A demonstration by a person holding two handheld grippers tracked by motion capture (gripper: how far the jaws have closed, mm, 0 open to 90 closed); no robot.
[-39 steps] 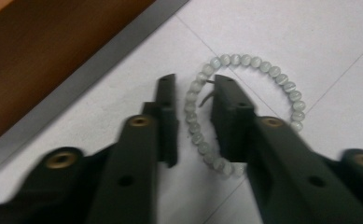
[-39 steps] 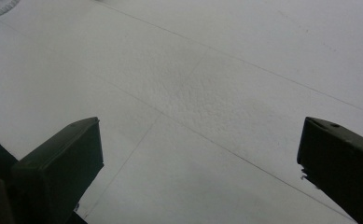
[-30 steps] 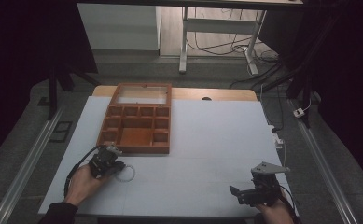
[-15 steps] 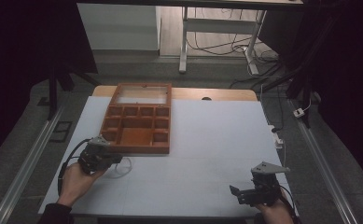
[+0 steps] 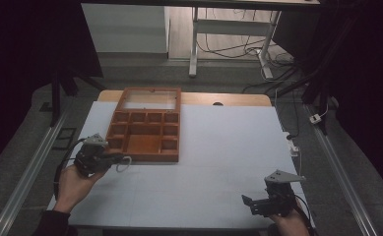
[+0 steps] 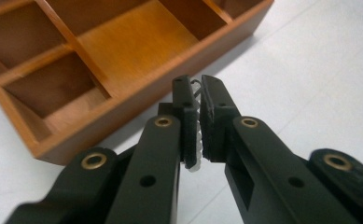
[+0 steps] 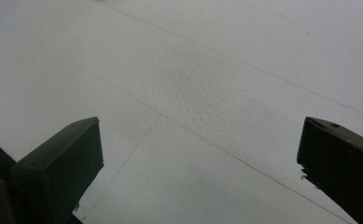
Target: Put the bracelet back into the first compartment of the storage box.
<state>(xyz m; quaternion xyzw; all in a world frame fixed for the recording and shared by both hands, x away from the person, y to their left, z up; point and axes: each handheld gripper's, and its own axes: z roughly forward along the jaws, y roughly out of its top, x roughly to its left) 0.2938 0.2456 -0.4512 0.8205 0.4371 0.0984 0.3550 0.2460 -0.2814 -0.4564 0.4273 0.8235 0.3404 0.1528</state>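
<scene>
A wooden box point(image 5: 143, 156) with several open compartments lies at the table's left middle, its glazed lid point(image 5: 149, 99) laid back behind it. My left gripper point(image 5: 111, 159) hovers at the box's front left corner, shut on a thin silvery chain point(image 5: 124, 164) that loops out past its tips. In the left gripper view the chain point(image 6: 196, 158) is pinched between the closed jaws of the left gripper point(image 6: 195, 86), just before the box's front wall point(image 6: 137, 95). My right gripper point(image 5: 248, 202) rests near the front right edge, open, and the right gripper point(image 7: 198, 154) has nothing between its jaws but bare table.
The white table top point(image 5: 228, 147) stretches between the box and the right gripper. A black cable point(image 5: 63, 162) trails from the left gripper toward the table's left edge. Metal rails run along both sides of the table.
My left gripper has moved away from the person and slightly left, toward the box's front left corner, with the chain in it. The right gripper has stayed put.
</scene>
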